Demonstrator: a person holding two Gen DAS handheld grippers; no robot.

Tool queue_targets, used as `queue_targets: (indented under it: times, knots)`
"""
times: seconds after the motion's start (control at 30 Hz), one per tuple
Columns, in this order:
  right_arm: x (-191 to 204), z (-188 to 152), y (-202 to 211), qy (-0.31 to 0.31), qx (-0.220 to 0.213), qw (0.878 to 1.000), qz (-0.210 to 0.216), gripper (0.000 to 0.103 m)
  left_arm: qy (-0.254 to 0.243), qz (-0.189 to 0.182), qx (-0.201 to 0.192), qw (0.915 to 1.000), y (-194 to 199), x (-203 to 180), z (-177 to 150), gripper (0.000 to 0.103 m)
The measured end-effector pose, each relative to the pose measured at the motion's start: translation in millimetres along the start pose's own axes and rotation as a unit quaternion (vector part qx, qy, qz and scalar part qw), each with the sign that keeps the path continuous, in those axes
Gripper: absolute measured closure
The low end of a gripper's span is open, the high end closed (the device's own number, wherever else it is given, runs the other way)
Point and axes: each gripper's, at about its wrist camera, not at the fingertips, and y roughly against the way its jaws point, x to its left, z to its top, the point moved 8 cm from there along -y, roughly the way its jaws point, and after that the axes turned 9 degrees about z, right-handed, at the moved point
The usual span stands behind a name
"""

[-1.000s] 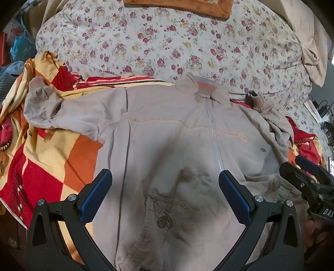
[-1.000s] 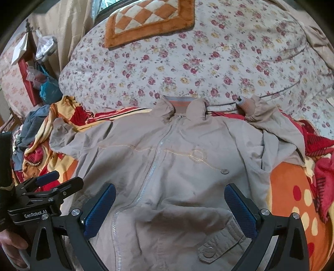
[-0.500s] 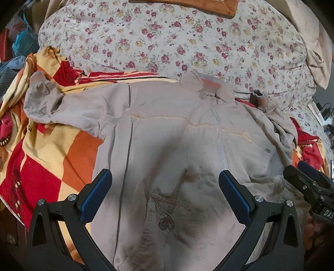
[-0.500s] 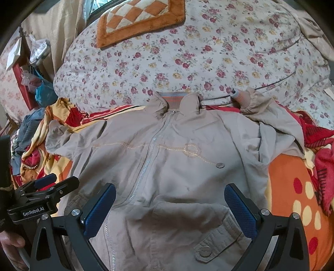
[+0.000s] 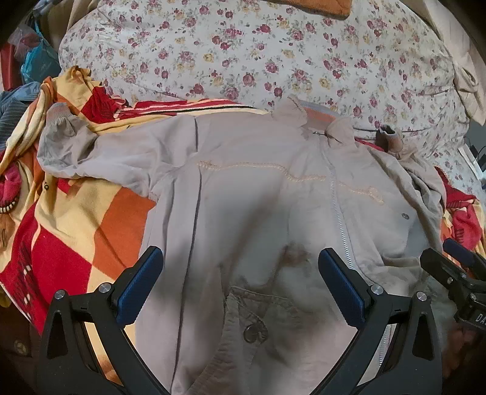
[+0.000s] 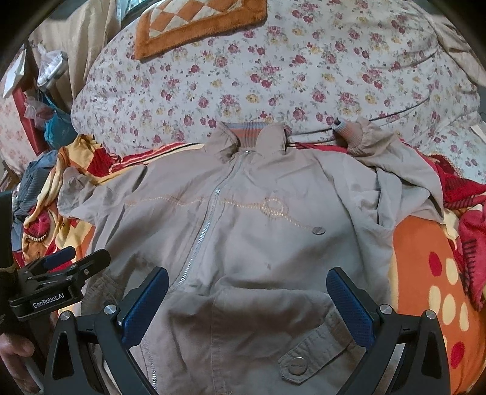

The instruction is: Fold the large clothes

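Note:
A beige zip-up jacket [image 5: 249,194] lies face up, zipped, on a patterned blanket, collar pointing away; it also shows in the right wrist view [image 6: 258,237]. Its left sleeve [image 5: 91,152] spreads out to the left. Its right sleeve [image 6: 391,170] is bunched, cuff near the collar. My left gripper [image 5: 240,273] is open and empty above the lower left front. My right gripper [image 6: 247,294] is open and empty above the lower right front. Each gripper shows at the edge of the other's view.
A red, orange and yellow blanket [image 5: 70,231] lies under the jacket. A floral quilt [image 6: 273,76] is heaped behind the collar, with an orange checked cushion [image 6: 194,21] on it. Clothes and bags [image 6: 39,109] are piled at the far left.
Both grippers have drawn back slightly and tilted, so the jacket sits a little lower in both views. The jacket has not moved. Both stay open.

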Motion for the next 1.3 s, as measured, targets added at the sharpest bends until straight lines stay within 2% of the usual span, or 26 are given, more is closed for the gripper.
queue_targets:
  times: [0.57, 0.7, 0.83, 0.93, 1.07, 1.23, 1.3]
  knots:
    - [23, -1, -15, 0.033, 0.018, 0.999, 0.004, 0.0, 0.007, 0.021, -0.007, 0.9997, -7, 21, 8, 0.001]
    - [30, 0, -19, 0.04, 0.023, 0.999, 0.009, 0.0, 0.035, 0.026, -0.014, 0.999, -9, 46, 23, 0.001]
    - [36, 1, -21, 0.051, 0.027, 0.998, 0.011, 0.0, 0.078, 0.046, -0.017, 0.9958, -16, 95, 49, 0.001]
    - [38, 2, -23, 0.054, 0.03, 0.998, 0.016, 0.0, 0.136, 0.065, -0.017, 0.9885, -24, 147, 72, 0.001]
    - [39, 1, -27, 0.052, 0.039, 0.998, 0.02, 0.0, 0.213, 0.121, -0.022, 0.9693, -43, 230, 100, 0.001]
    - [41, -5, -32, 0.053, 0.056, 0.997, 0.022, 0.0, 0.262, 0.194, -0.016, 0.9454, -80, 309, 118, 0.001]
    - [42, -5, -33, 0.055, 0.058, 0.997, 0.023, 0.0, 0.262, 0.216, -0.004, 0.9407, -96, 329, 122, 0.001]
